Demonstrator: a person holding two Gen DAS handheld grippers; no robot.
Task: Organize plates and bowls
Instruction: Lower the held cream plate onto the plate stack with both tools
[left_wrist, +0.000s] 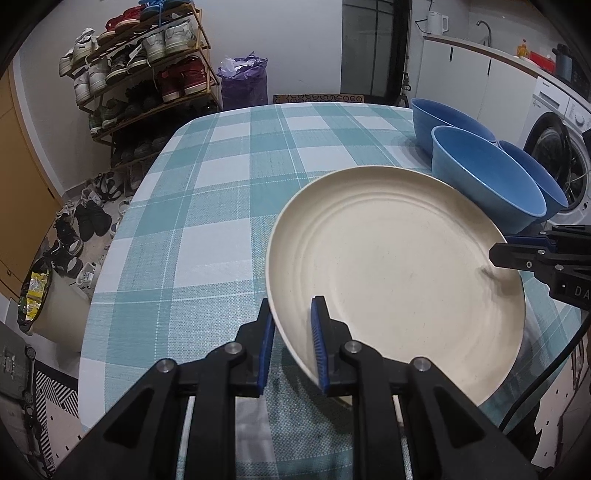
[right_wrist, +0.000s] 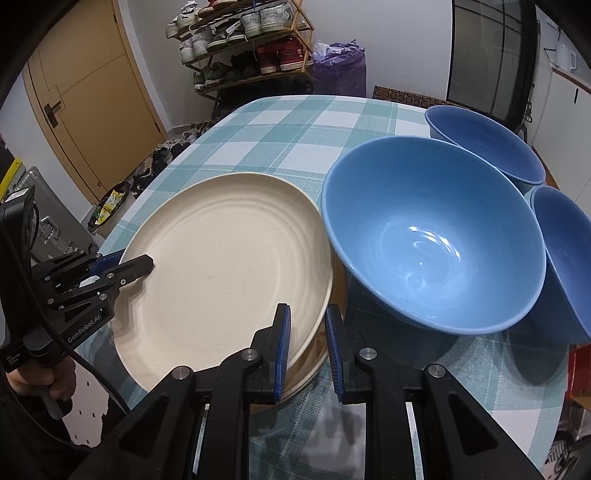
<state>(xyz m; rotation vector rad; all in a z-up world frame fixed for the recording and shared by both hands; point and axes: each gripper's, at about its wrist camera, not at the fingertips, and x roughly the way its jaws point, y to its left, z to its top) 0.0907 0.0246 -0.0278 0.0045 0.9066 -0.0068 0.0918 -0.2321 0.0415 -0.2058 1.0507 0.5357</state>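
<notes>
Left gripper and right gripper, each clamped on opposite rims of the plate, beside three bowls.

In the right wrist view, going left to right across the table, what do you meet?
Left tool clamped on the plate's left rim → cream plate → right tool gripping the plate's right edge → nearest blue bowl → blue bowl at the right edge.
</notes>
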